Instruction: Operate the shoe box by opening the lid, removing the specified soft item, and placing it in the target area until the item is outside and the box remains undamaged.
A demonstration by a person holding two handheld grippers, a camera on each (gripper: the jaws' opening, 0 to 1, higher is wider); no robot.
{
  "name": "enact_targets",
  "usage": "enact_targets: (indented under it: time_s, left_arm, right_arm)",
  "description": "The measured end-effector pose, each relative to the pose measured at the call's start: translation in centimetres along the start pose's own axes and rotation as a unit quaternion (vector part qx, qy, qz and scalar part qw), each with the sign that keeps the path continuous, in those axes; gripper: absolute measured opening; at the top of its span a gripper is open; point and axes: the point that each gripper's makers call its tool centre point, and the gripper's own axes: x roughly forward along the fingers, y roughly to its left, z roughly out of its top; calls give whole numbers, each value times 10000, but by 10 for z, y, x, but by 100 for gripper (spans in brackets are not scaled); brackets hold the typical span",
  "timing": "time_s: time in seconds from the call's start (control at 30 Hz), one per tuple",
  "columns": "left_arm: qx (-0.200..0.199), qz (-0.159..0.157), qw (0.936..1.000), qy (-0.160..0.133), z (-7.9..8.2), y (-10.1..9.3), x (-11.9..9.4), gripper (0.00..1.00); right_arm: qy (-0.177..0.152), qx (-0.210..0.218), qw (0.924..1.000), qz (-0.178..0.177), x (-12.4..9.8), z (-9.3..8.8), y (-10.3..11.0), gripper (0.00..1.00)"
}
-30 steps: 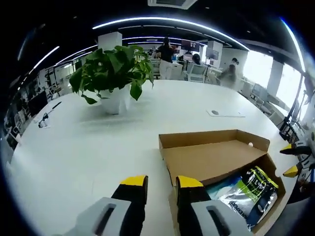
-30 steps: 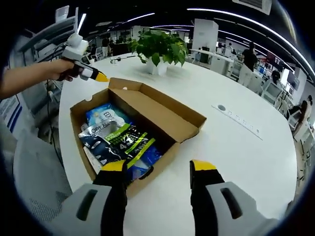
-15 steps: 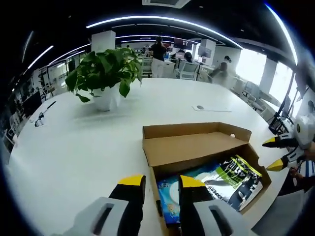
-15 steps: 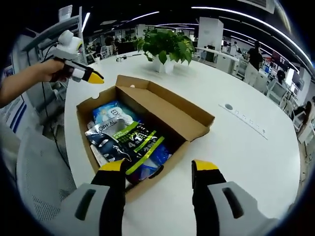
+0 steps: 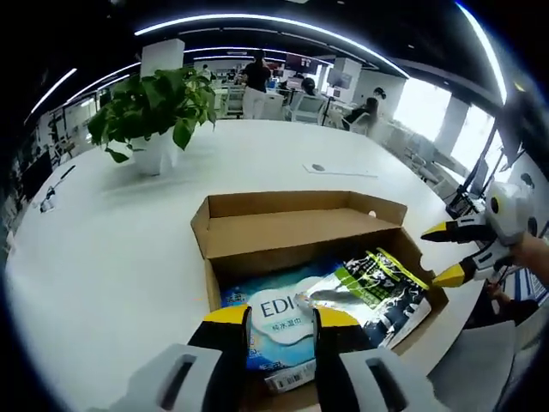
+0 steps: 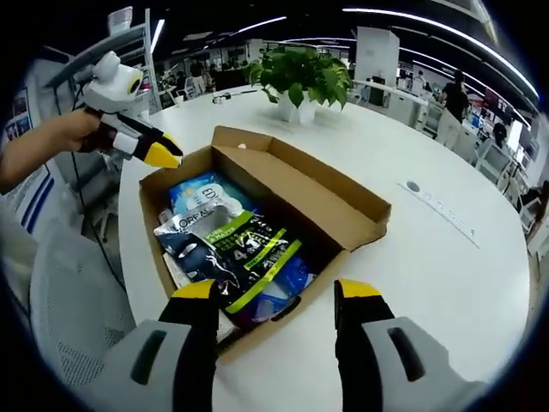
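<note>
An open brown shoe box (image 5: 292, 204) lies on the white table, its lid folded back flat. Inside it lie a blue and white soft pack (image 5: 283, 313) and a dark pouch with green stripes (image 5: 377, 287). My left gripper (image 5: 281, 319) hovers over the box's near end above the blue pack, jaws a narrow gap apart with nothing held. In the right gripper view the box (image 6: 343, 215) holds the dark pouch (image 6: 232, 253) and the blue pack (image 6: 196, 193). My right gripper (image 6: 279, 292) stands open over the box's near edge. The left gripper (image 6: 159, 153) shows by the box's far corner, the right gripper (image 5: 448, 253) open at the box's right end.
A potted green plant (image 5: 150, 103) (image 6: 304, 73) stands on the table beyond the box. A flat white strip (image 6: 437, 210) lies on the table to the right. A grey chair (image 6: 51, 283) is at the table's edge. Desks and people fill the office behind.
The left gripper's camera has come closer over the box, which now sits under its jaws. The right gripper has edged nearer the box. The box and its contents lie as before.
</note>
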Motion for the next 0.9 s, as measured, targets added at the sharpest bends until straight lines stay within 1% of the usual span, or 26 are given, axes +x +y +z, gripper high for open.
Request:
enact_targets:
  time_s: [0.43, 0.47, 0.67, 0.8, 0.9]
  left_arm:
    - [-179, -303, 9984, 444, -31, -20, 19, 28]
    - [-225, -351, 9978, 516, -34, -22, 21, 28]
    - [-604, -603, 9936, 742, -44, -31, 29, 25]
    - [-729, -744, 9907, 871, -49, -38, 34, 23]
    - [-901, -851, 9874, 984, -53, -42, 38, 20]
  right_arm:
    - [96, 29, 9999, 91, 7, -1, 4, 50]
    - [110, 26, 9999, 88, 8, -2, 5, 50]
    - [151, 6, 9999, 63, 9, -3, 4, 50]
    - [112, 10, 9999, 44, 7, -1, 3, 50]
    - [77, 10, 10000, 50, 7, 1, 4, 49]
